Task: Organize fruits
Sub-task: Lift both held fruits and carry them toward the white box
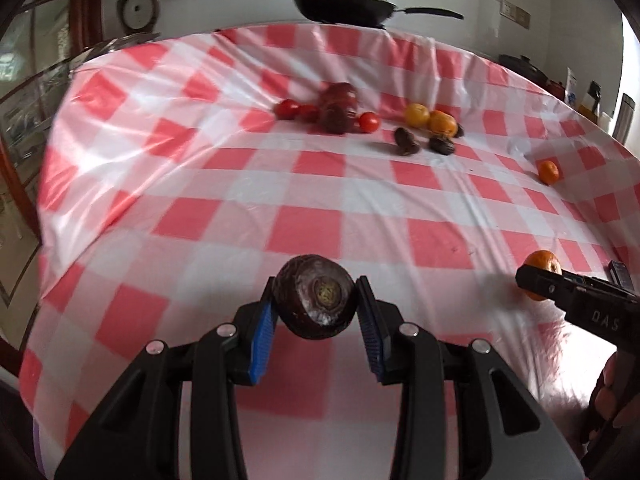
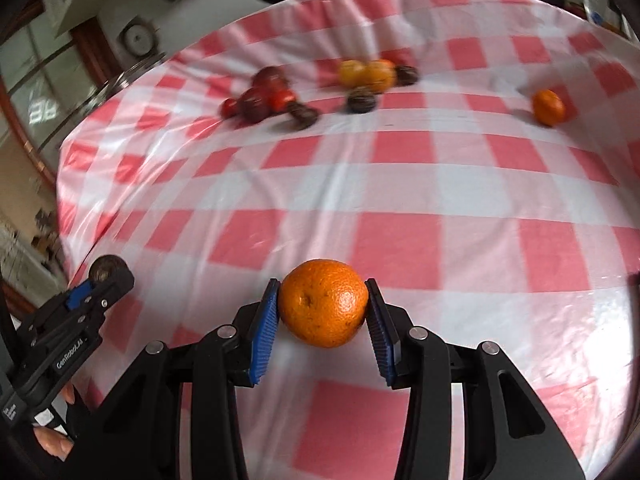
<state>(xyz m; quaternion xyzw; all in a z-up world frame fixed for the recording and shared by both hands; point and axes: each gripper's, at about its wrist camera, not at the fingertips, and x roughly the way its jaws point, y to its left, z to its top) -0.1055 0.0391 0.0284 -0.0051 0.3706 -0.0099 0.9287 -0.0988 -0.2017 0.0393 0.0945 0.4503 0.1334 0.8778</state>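
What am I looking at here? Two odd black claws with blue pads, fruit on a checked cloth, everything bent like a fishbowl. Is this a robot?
No robot: a person holds a hand tool with two jaws in each hand. Each tool carries a wide-angle camera that looks along its fingers, hence the curved look. One picture comes from the left gripper, whose blue pads clamp a dark purple fruit. The other comes from the right gripper, which clamps an orange. Each tool also shows at the edge of the other's picture. On the red-and-white tablecloth farther off lie small red tomatoes, dark fruits, yellow-orange fruits and a lone orange. A black pan stands beyond the table.
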